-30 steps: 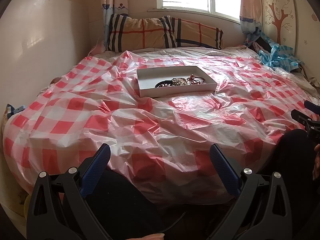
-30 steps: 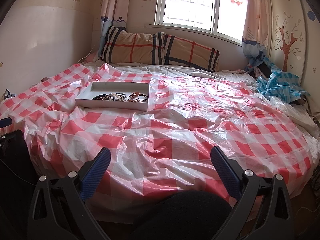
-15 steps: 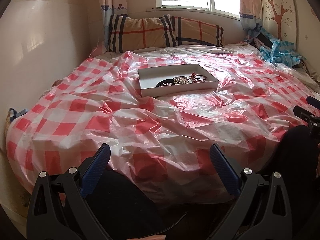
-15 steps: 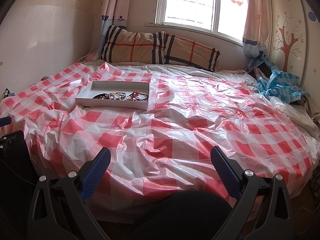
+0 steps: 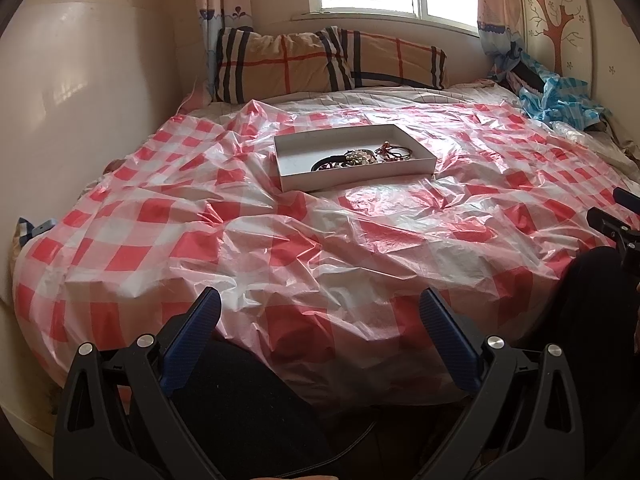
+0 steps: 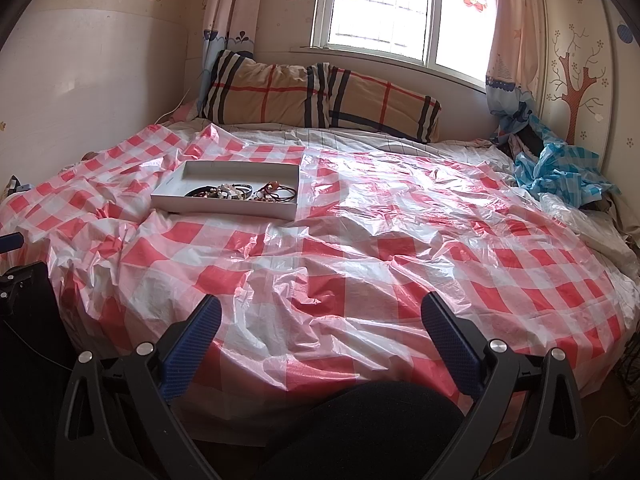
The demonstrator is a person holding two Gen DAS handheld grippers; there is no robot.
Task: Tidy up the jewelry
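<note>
Tangling together in the white tray, the jewelry was too small to sort piece from piece — dark bands, pale beads, reddish loops. From the left gripper, jaws wide and empty, the tray lay at twelve o'clock, long axis running left to right. The right gripper, equally wide, saw it at eleven o'clock — well apart on the checkered plastic sheet. Only this view showed the window's stickers.
</note>
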